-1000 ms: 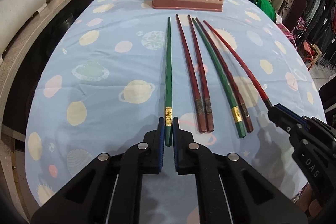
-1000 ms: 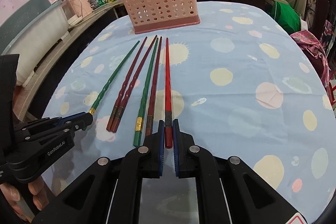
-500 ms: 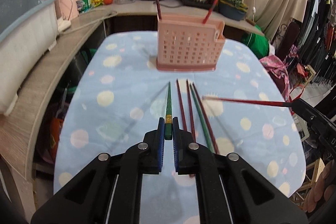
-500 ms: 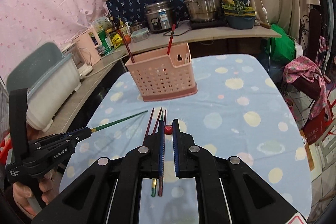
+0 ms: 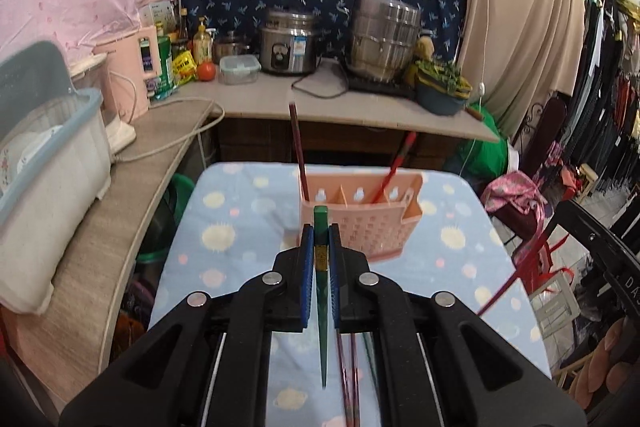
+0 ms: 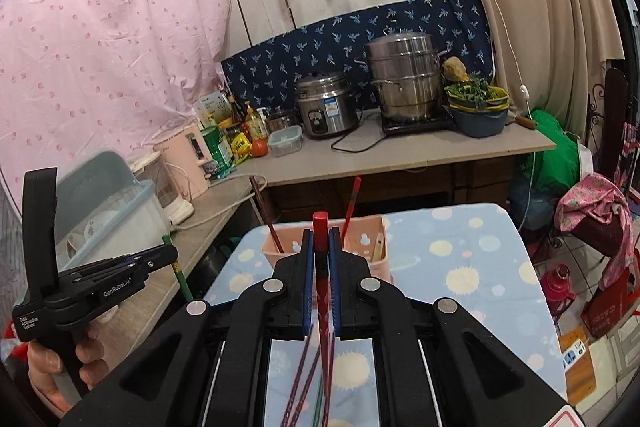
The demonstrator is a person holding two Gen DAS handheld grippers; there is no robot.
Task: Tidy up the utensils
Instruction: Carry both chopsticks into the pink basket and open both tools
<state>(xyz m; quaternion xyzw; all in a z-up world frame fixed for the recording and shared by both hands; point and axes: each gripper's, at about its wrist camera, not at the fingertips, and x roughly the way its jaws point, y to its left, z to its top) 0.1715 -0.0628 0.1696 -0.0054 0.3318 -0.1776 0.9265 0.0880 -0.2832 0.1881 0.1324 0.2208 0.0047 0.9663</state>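
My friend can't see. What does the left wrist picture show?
The left gripper is shut on a green chopstick, held above a blue spotted table. Ahead stands a pink basket with two chopsticks inside.

This was a home kitchen: a rice cooker (image 6: 327, 105) and steel steamer pot (image 6: 404, 75) stood at centre frame, bottles, probably condiments (image 6: 240, 125), to their left, a dish rack (image 6: 108, 211) lower left.

"GenRobot.AI" on left gripper (image 6: 170, 254)
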